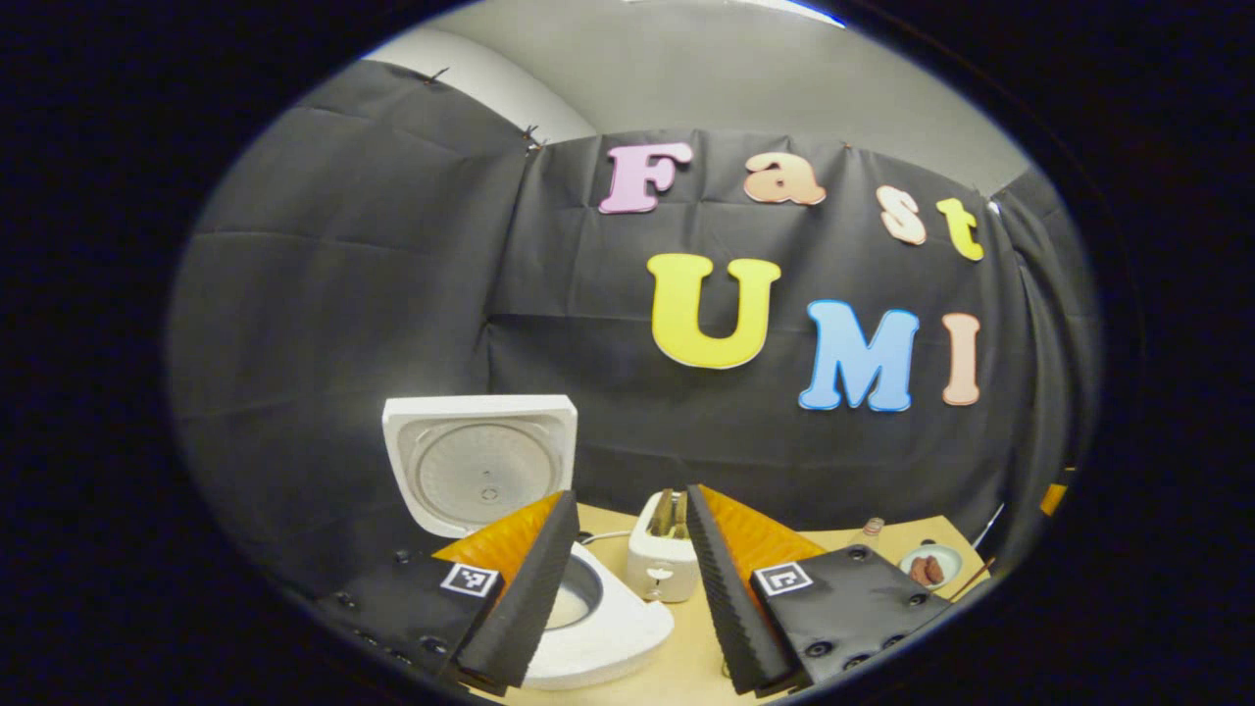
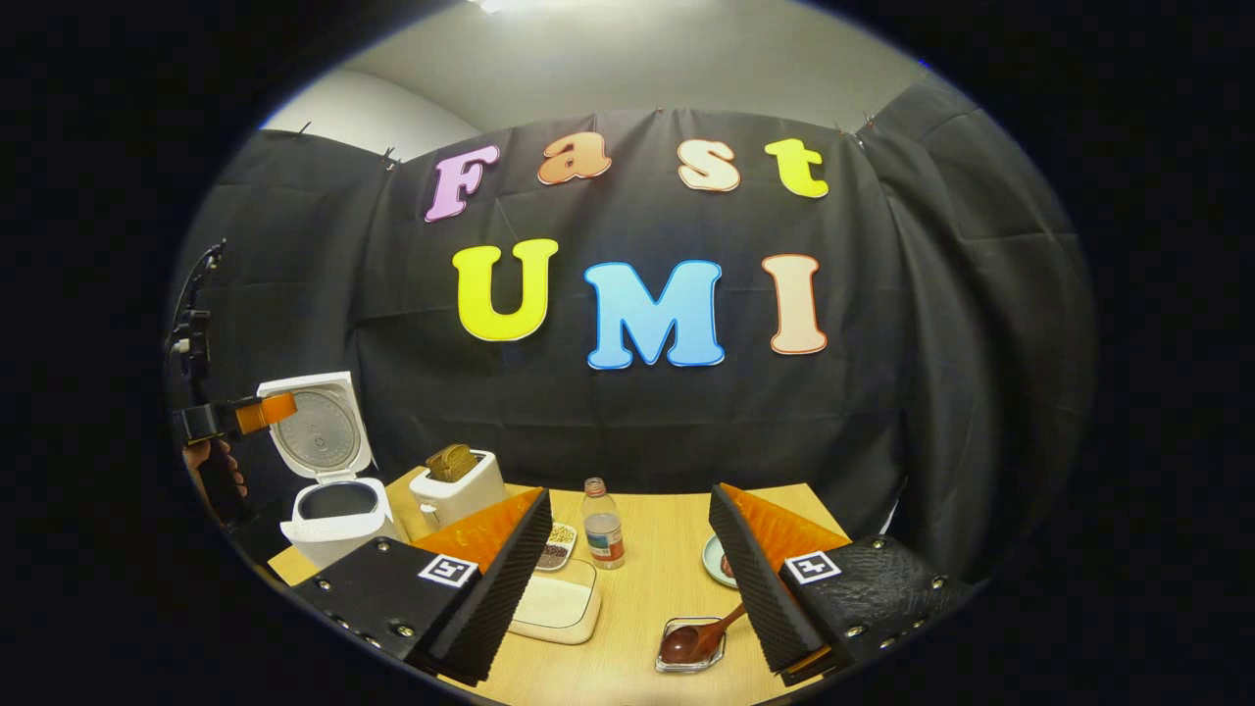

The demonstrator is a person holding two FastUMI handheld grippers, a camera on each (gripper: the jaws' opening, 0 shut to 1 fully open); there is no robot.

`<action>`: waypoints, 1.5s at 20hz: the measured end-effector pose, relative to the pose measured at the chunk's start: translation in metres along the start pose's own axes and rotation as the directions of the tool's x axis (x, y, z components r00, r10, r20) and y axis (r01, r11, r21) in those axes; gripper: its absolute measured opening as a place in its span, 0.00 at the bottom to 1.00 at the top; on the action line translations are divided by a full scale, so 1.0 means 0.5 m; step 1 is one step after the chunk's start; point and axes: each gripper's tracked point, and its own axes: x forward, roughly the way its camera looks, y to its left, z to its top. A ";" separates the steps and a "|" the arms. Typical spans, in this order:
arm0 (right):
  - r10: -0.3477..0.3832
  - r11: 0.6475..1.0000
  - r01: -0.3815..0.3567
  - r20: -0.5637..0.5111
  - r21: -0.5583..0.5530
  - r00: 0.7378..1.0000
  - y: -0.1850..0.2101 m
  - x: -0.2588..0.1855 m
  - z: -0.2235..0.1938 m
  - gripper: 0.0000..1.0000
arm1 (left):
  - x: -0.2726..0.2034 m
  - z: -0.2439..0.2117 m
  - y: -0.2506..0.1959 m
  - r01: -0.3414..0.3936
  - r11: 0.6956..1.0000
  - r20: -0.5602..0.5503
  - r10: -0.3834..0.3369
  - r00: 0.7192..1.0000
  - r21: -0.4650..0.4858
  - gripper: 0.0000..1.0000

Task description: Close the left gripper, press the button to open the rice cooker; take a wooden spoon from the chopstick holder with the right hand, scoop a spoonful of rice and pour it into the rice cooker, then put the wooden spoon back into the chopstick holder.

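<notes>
Both grippers, left [image 1: 627, 579] and right [image 2: 627, 579], gape empty; rice cooker [image 2: 333, 510] lid up, spoon [image 2: 698, 637] seemingly in a dish.

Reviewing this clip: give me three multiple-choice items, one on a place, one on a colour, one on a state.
1. Where does the wooden spoon lie?
A. in a small glass dish
B. in the rice cooker
C. in the toaster

2. What colour is the rice cooker?
A. red
B. white
C. black

3. How is the cooker's lid?
A. shut
B. taken off
C. raised open

Key: 1 A, its bowl rests in the dish on the table. 2 B, body and lid are white. 3 C, the lid stands upright behind the pot.
</notes>
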 end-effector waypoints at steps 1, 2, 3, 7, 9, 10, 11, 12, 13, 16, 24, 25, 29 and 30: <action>-0.007 1.000 0.007 0.006 0.001 1.000 -0.009 -0.004 -0.001 0.98 | -0.017 0.003 -0.034 0.024 1.000 0.015 -0.024 1.000 0.002 0.81; -0.015 1.000 0.015 0.012 0.006 1.000 -0.020 -0.009 -0.001 0.98 | -0.034 0.000 -0.067 0.049 0.999 0.025 -0.050 0.998 0.001 0.81; -0.026 1.000 0.026 0.016 0.012 1.000 -0.034 -0.012 -0.004 0.98 | -0.051 -0.004 -0.102 0.080 0.997 0.029 -0.080 0.996 0.003 0.86; -0.093 0.995 0.093 -0.002 0.027 0.996 -0.107 -0.024 -0.037 0.98 | -0.110 -0.055 -0.240 0.199 0.980 0.004 -0.199 0.980 0.015 0.84; -0.127 0.991 0.128 -0.020 0.040 0.992 -0.145 -0.027 -0.061 0.98 | -0.129 -0.081 -0.293 0.254 0.967 -0.024 -0.254 0.967 0.009 0.83; -0.141 0.988 0.143 -0.034 0.051 0.989 -0.163 -0.027 -0.072 0.98 | -0.138 -0.089 -0.308 0.269 0.963 -0.035 -0.269 0.963 0.011 0.86; -0.152 0.986 0.155 -0.043 0.069 0.987 -0.180 -0.027 -0.085 0.98 | -0.146 -0.096 -0.315 0.276 0.961 -0.038 -0.276 0.960 0.013 0.86; -0.156 0.983 0.160 -0.049 0.094 0.986 -0.193 -0.026 -0.094 0.98 | -0.150 -0.095 -0.322 0.278 0.960 -0.034 -0.278 0.960 0.014 0.86; -0.158 0.979 0.165 -0.064 0.116 0.985 -0.205 -0.023 -0.110 0.98 | -0.153 -0.093 -0.322 0.279 0.960 -0.026 -0.279 0.960 0.011 0.86; -0.158 0.967 0.180 -0.132 0.181 0.979 -0.239 0.006 -0.167 0.98 | -0.153 -0.083 -0.326 0.260 0.966 0.018 -0.260 0.965 0.016 0.89; -0.096 0.955 0.180 -0.327 0.238 0.940 -0.273 0.119 -0.352 0.87 | -0.171 -0.111 -0.322 0.221 0.970 -0.031 -0.219 0.975 0.101 0.86; -0.081 0.951 0.177 -0.348 0.252 0.934 -0.275 0.128 -0.371 0.87 | -0.171 -0.114 -0.325 0.220 0.970 -0.039 -0.217 0.975 0.104 0.86; -0.033 0.939 0.164 -0.395 0.301 0.918 -0.279 0.176 -0.414 0.87 | -0.169 -0.125 -0.335 0.212 0.971 -0.063 -0.206 0.976 0.113 0.87; -0.022 0.935 0.158 -0.393 0.317 0.919 -0.279 0.178 -0.417 0.87 | -0.166 -0.128 -0.345 0.218 0.969 -0.070 -0.211 0.975 0.113 0.88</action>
